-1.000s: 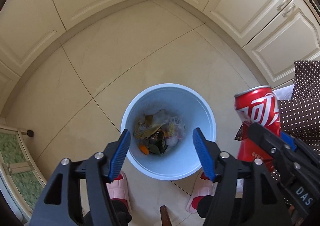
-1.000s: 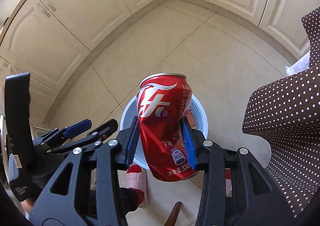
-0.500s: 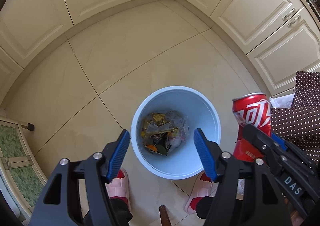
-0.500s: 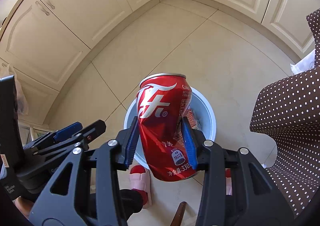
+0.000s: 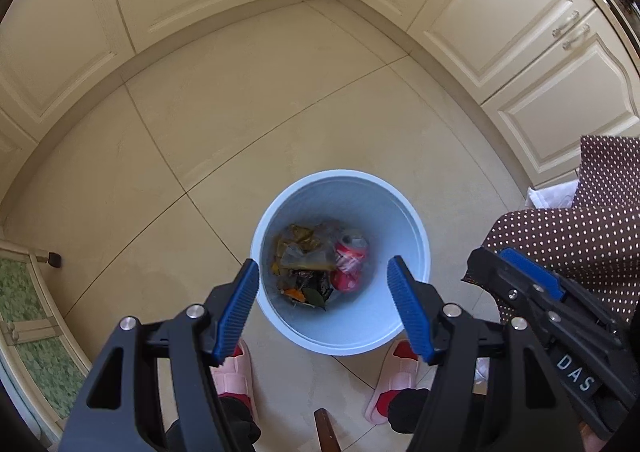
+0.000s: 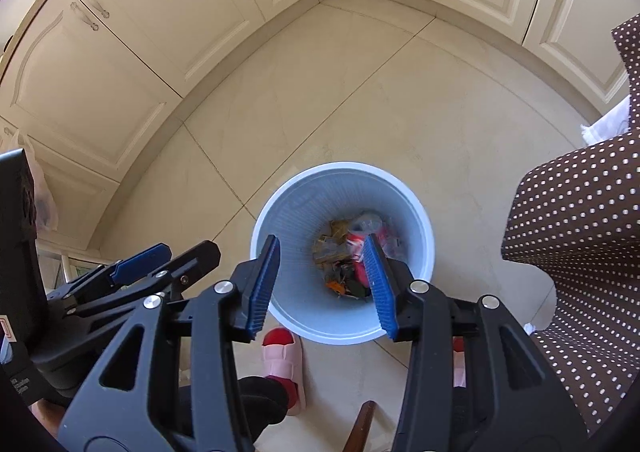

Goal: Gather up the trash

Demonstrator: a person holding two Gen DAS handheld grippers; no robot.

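A light blue trash bin (image 5: pixel 404 220) stands on the tiled floor below both grippers; it also shows in the right wrist view (image 6: pixel 304 208). A red soda can (image 5: pixel 349 262) lies inside it on wrappers and leaves, partly seen in the right wrist view (image 6: pixel 356 244). My left gripper (image 5: pixel 322 306) is open and empty above the bin's near rim. My right gripper (image 6: pixel 322 286) is open and empty above the bin; it also shows at the right of the left wrist view (image 5: pixel 532 284).
Cream cabinets (image 5: pixel 520 24) line the corner behind the bin. A brown polka-dot cloth (image 6: pixel 580 236) hangs at the right. The person's pink slippers (image 5: pixel 394 380) stand just in front of the bin. A wooden stick end (image 5: pixel 324 428) pokes up near them.
My right gripper has opened and let go of the red can, which has dropped into the bin. Both grippers have drifted a little over the bin.
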